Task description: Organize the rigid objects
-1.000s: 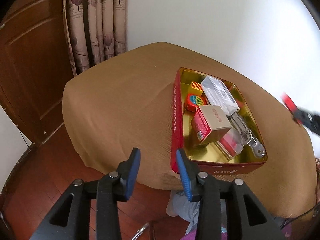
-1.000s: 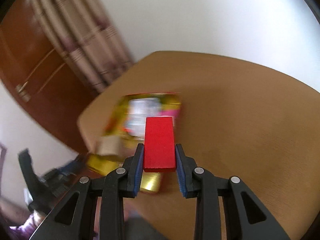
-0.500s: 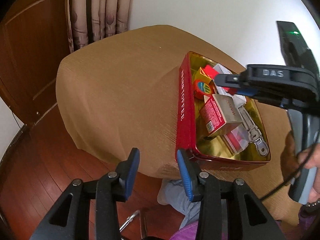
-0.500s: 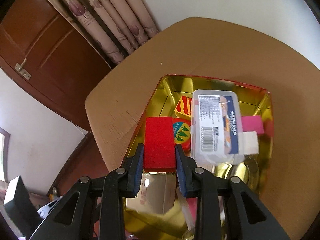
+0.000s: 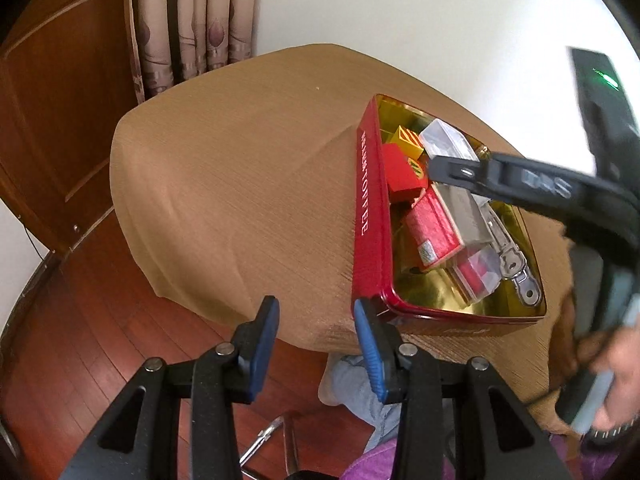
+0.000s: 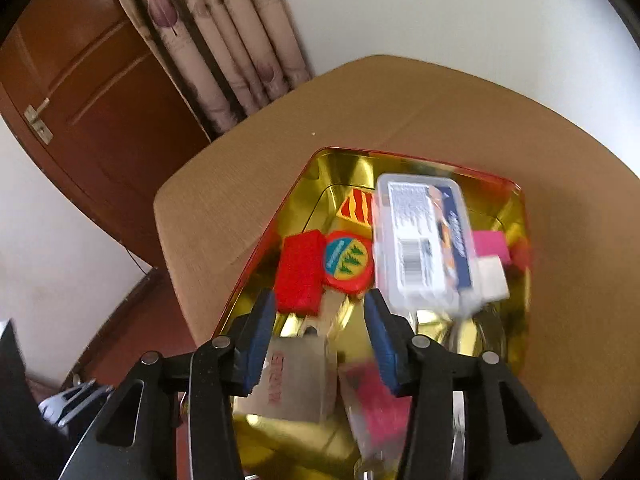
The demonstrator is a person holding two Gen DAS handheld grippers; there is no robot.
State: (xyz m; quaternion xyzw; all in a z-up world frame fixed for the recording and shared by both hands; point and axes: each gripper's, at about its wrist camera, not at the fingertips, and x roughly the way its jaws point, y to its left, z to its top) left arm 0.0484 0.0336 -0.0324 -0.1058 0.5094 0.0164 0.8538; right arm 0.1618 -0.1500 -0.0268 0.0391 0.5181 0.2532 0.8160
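Observation:
A red tin [image 5: 370, 216] with a gold inside [image 6: 320, 184] sits on the brown table and holds several small items. The red block [image 6: 300, 270] lies in it against the left wall, beside a round red-and-yellow badge [image 6: 346, 260]. My right gripper [image 6: 320, 312] hovers just above the tin; its jaws are opening and nothing is between the pads. The block [image 5: 400, 172] shows below one of its fingers [image 5: 460, 170] in the left wrist view. My left gripper [image 5: 316, 320] is open and empty at the tin's near corner.
Also in the tin are a clear plastic box [image 6: 424, 240], a yellow striped block [image 6: 356, 208], a pink block [image 6: 490, 242], a cardboard box [image 5: 436, 232] and a metal tool [image 5: 512, 264]. Curtains [image 5: 192, 20] and a wooden door [image 6: 100, 92] stand behind the table.
My right gripper carried the red block over the tin, sank and let it go; the block now lies in the tin. The left gripper drifted closer to the tin's near corner.

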